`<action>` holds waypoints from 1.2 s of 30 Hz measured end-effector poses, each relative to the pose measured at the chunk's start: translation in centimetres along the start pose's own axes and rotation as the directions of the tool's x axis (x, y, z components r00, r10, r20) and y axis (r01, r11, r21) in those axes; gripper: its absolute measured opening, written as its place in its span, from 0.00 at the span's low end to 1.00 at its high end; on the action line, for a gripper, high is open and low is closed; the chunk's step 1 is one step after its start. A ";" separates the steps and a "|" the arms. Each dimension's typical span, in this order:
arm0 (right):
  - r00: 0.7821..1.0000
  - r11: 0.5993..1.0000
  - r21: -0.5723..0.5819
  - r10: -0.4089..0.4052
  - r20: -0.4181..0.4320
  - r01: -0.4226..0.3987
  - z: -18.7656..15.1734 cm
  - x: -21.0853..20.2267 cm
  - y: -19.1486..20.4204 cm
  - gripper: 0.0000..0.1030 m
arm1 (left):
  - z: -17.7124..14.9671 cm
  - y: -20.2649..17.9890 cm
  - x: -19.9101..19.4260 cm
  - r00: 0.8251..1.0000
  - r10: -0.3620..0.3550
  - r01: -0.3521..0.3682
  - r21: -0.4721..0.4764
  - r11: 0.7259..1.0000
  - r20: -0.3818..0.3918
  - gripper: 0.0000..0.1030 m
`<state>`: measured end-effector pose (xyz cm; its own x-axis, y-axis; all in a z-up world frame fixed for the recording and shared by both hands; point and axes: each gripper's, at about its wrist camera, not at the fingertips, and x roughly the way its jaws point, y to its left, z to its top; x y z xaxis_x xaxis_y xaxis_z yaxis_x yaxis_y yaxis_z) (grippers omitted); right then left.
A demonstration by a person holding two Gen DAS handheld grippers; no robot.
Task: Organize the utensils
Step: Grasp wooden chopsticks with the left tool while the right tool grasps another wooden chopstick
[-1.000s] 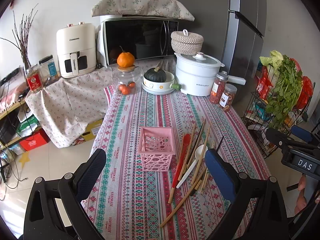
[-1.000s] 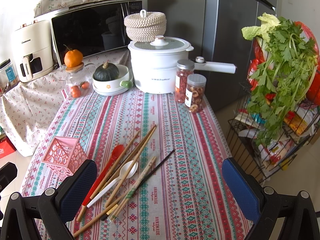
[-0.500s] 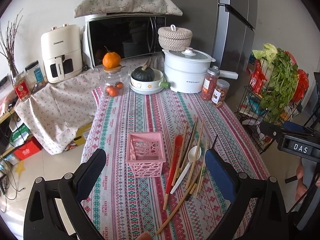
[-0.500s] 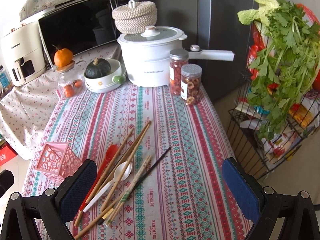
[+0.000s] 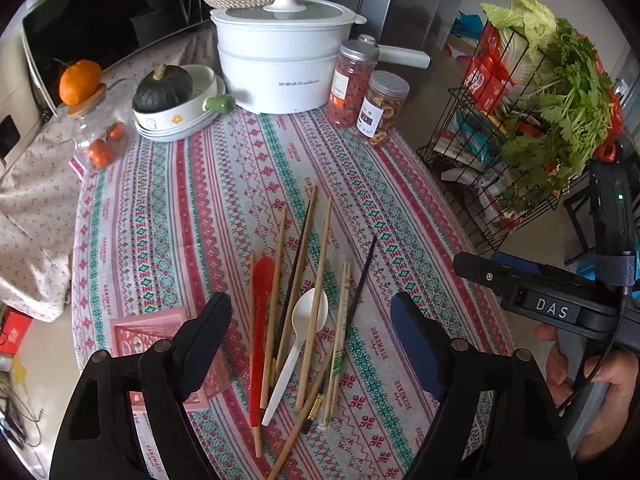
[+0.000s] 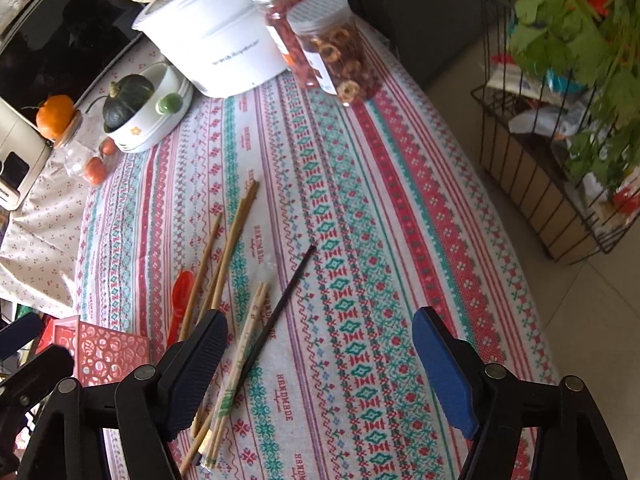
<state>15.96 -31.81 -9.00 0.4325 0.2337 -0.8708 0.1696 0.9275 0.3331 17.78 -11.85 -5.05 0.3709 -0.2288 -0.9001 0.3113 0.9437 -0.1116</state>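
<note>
A loose heap of utensils lies on the striped tablecloth: a red spoon (image 5: pixel 260 320), a white spoon (image 5: pixel 304 320), several wooden chopsticks (image 5: pixel 320 280) and a black chopstick (image 5: pixel 362 276). My left gripper (image 5: pixel 310 320) hovers over this heap, its jaws closing with nothing pressed between the pads. The pink basket (image 5: pixel 156 340) sits at its left finger, partly hidden. In the right wrist view my right gripper (image 6: pixel 320 344) hangs above bare cloth right of the black chopstick (image 6: pixel 280 308), jaws closing on nothing. The pink basket (image 6: pixel 108 352) shows at lower left.
A white pot (image 5: pixel 284 56), two snack jars (image 5: pixel 368 92), a bowl with a squash (image 5: pixel 172 100) and a glass jar (image 5: pixel 96 132) stand at the table's far end. A wire rack of greens (image 5: pixel 532 120) stands off the right edge. A person's hand (image 5: pixel 592 392) holds the other gripper.
Both grippers have swung forward and tipped downward, closer to the tabletop. The utensil heap now fills the left view's middle. Both pairs of jaws stand narrower than before.
</note>
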 end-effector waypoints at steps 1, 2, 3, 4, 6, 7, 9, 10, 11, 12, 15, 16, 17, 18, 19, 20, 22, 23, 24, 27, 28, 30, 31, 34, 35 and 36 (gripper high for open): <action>1.000 1.000 0.011 -0.003 -0.012 0.003 0.0 0.4 -0.3 0.76 | 0.7 -0.3 1.5 1.000 -0.003 0.003 -0.002 1.000 -0.023 0.71; 1.000 1.000 0.023 -0.003 -0.025 0.003 0.0 0.8 -0.7 0.75 | 1.2 -0.6 3.1 0.999 -0.008 0.008 -0.006 1.000 -0.048 0.62; 0.999 0.999 0.032 -0.004 -0.038 0.006 0.0 1.3 -1.0 0.75 | 1.8 -0.9 4.7 0.997 -0.010 0.009 -0.012 1.000 -0.077 0.51; 0.999 0.999 0.039 -0.007 -0.049 0.009 0.0 1.6 -1.3 0.75 | 2.1 -1.1 6.2 0.995 -0.007 0.005 -0.017 1.000 -0.101 0.46; 0.998 0.999 0.043 -0.013 -0.066 0.016 0.0 2.3 -1.7 0.75 | 2.8 -1.4 8.7 0.993 0.022 -0.024 -0.016 1.000 -0.119 0.35; 0.997 0.999 0.044 -0.014 -0.072 0.017 0.0 2.5 -1.9 0.75 | 3.0 -1.6 9.7 0.992 0.031 -0.033 -0.014 0.999 -0.120 0.34; 0.997 0.999 0.045 -0.015 -0.079 0.018 0.1 2.7 -2.3 0.75 | 3.5 -1.7 11.3 0.991 0.026 -0.028 -0.015 0.999 -0.132 0.30; 0.997 0.999 0.047 -0.016 -0.077 0.019 0.1 2.8 -2.4 0.75 | 3.7 -1.8 11.9 0.990 0.030 -0.032 -0.013 0.999 -0.137 0.29; 0.997 0.999 0.048 -0.017 -0.077 0.021 0.3 2.9 -2.6 0.75 | 3.8 -1.8 12.5 0.989 0.039 -0.041 -0.010 0.999 -0.142 0.29; 0.997 0.999 0.046 -0.018 -0.076 0.021 0.4 2.9 -2.6 0.75 | 4.0 -1.8 13.0 0.988 0.049 -0.051 -0.008 0.999 -0.149 0.28; 0.997 0.999 0.047 -0.017 -0.075 0.020 0.6 3.1 -2.5 0.75 | 4.3 -1.3 14.5 0.981 0.085 -0.090 -0.022 0.996 -0.173 0.27; 0.997 0.999 0.047 -0.016 -0.075 0.019 0.7 3.2 -2.4 0.75 | 4.3 -1.1 14.9 0.980 0.086 -0.092 -0.026 0.995 -0.180 0.25; 0.997 0.999 0.048 -0.015 -0.076 0.019 0.8 3.3 -2.4 0.75 | 4.3 -0.9 15.1 0.979 0.081 -0.088 -0.029 0.996 -0.188 0.16; 0.997 0.999 0.049 -0.015 -0.077 0.019 0.8 3.4 -2.4 0.75 | 4.1 -0.7 15.2 0.979 0.071 -0.079 -0.032 0.996 -0.190 0.08; 0.997 0.999 0.050 -0.015 -0.078 0.019 0.8 3.6 -2.3 0.75 | 4.0 -0.6 15.0 0.981 0.065 -0.072 -0.031 0.997 -0.183 0.08; 0.997 0.999 0.051 -0.014 -0.079 0.018 0.8 3.7 -2.3 0.75 | 3.8 -0.6 14.6 0.984 0.059 -0.064 -0.023 0.998 -0.169 0.07; 0.996 0.998 0.054 -0.012 -0.085 0.016 0.9 4.3 -2.1 0.75 | 3.1 -0.8 13.1 0.990 0.049 -0.048 0.013 0.999 -0.132 0.07; 0.996 0.998 0.058 -0.010 -0.092 0.016 0.8 4.6 -2.1 0.75 | 2.8 -0.8 12.2 0.993 0.042 -0.039 0.029 0.999 -0.111 0.07; 0.995 0.998 0.063 -0.008 -0.102 0.015 0.8 5.0 -2.0 0.75 | 2.2 -0.8 10.9 0.996 0.034 -0.030 0.043 0.999 -0.088 0.07; 0.992 0.997 0.076 0.005 -0.129 0.005 0.6 6.5 -1.5 0.76 | 0.6 -0.3 7.0 1.000 -0.001 0.002 0.067 0.998 -0.022 0.06; 0.990 0.997 0.078 0.004 -0.138 0.007 0.6 7.0 -1.2 0.76 | -0.1 -0.1 5.4 1.000 -0.020 0.020 0.066 0.998 0.002 0.06; 0.989 0.997 0.075 0.008 -0.150 0.003 0.5 8.0 -0.6 0.72 | -1.5 0.5 2.5 0.997 -0.058 0.054 0.061 0.997 0.050 0.06; 0.988 0.997 0.074 0.007 -0.156 0.005 0.5 8.4 -0.3 0.70 | -2.3 0.9 1.0 0.995 -0.072 0.068 0.058 0.996 0.074 0.06; 0.987 0.998 0.056 0.000 -0.158 0.009 0.5 9.2 1.2 0.57 | -4.4 2.1 -3.1 0.986 -0.104 0.098 0.054 0.994 0.128 0.06; 0.988 0.999 0.042 0.005 -0.156 0.002 0.5 9.3 1.9 0.53 | -5.1 2.6 -4.3 0.984 -0.110 0.103 0.053 0.993 0.143 0.06; 0.988 1.000 0.029 0.011 -0.154 -0.007 0.5 9.5 2.6 0.49 | -5.7 3.1 -5.3 0.981 -0.117 0.110 0.052 0.993 0.157 0.06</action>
<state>20.90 -27.34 -16.22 0.2931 0.2858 -0.9123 0.1924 0.9171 0.3491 11.76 -6.35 -3.01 0.4644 -0.3725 -0.8035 0.3954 0.8990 -0.1883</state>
